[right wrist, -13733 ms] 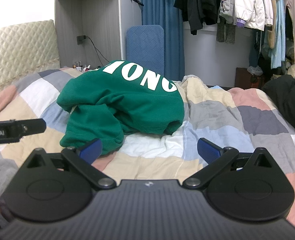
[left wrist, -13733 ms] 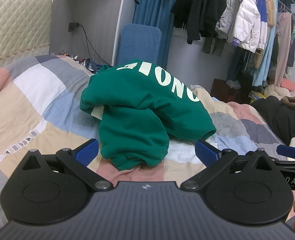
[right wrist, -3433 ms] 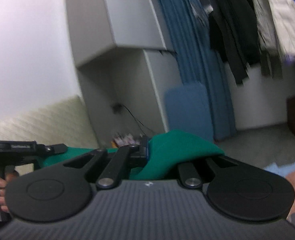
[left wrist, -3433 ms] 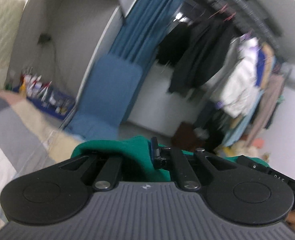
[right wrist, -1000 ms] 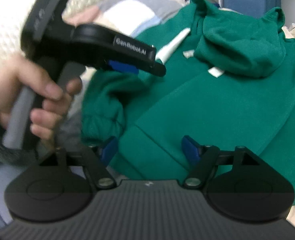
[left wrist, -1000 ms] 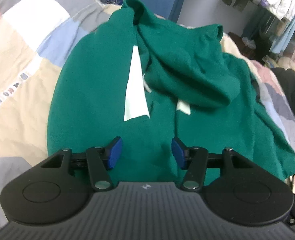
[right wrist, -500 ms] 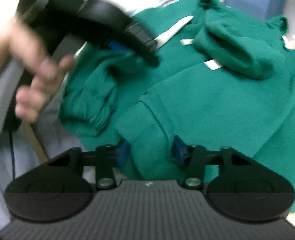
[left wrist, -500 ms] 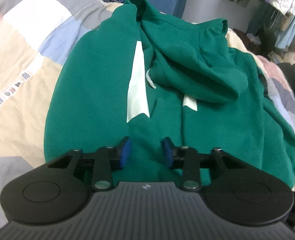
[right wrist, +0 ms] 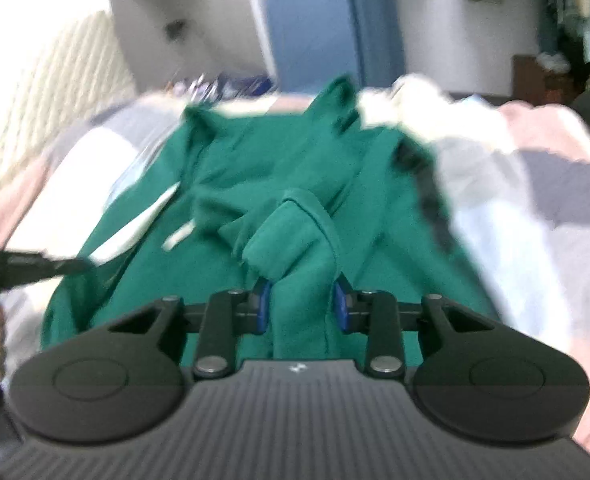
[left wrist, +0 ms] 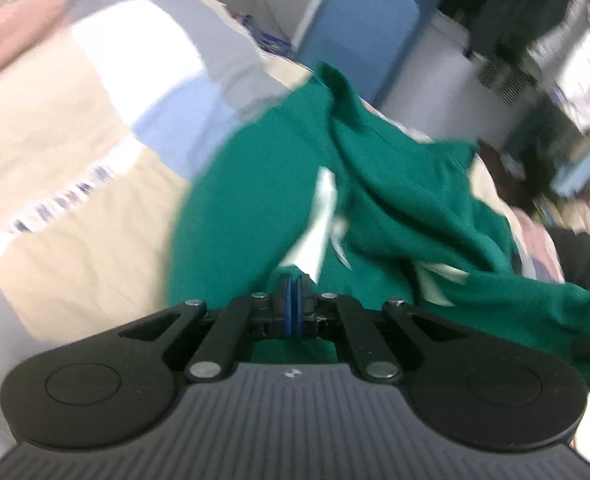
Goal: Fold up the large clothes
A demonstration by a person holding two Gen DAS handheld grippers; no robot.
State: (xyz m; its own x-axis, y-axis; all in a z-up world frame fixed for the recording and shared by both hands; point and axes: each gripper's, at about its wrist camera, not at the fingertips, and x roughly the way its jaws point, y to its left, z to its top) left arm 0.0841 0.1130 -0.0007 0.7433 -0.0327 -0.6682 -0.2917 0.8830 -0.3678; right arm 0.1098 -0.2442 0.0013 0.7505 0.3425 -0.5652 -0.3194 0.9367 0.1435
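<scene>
A green hoodie [left wrist: 395, 208] with white strips lies spread on the patchwork bed; it also shows in the right wrist view [right wrist: 223, 240]. My left gripper [left wrist: 293, 304] is shut on the near edge of the hoodie, blue pads pressed together. My right gripper [right wrist: 302, 306] is shut on a thick bunched fold of the hoodie's cuff or hem [right wrist: 295, 236], pads held apart by the cloth. The left gripper's tip [right wrist: 47, 266] shows at the left in the right wrist view. Both views are blurred by motion.
The patchwork quilt [left wrist: 67, 152] covers the bed to the left and right [right wrist: 535, 208]. A blue chair [left wrist: 359, 36] stands beyond the bed. Hanging clothes [left wrist: 535, 12] are at the far right. A padded headboard [right wrist: 55, 92] is on the left.
Both grippers have closed on the hoodie's near edge and lifted; the views have tilted up and the cloth is bunching toward me.
</scene>
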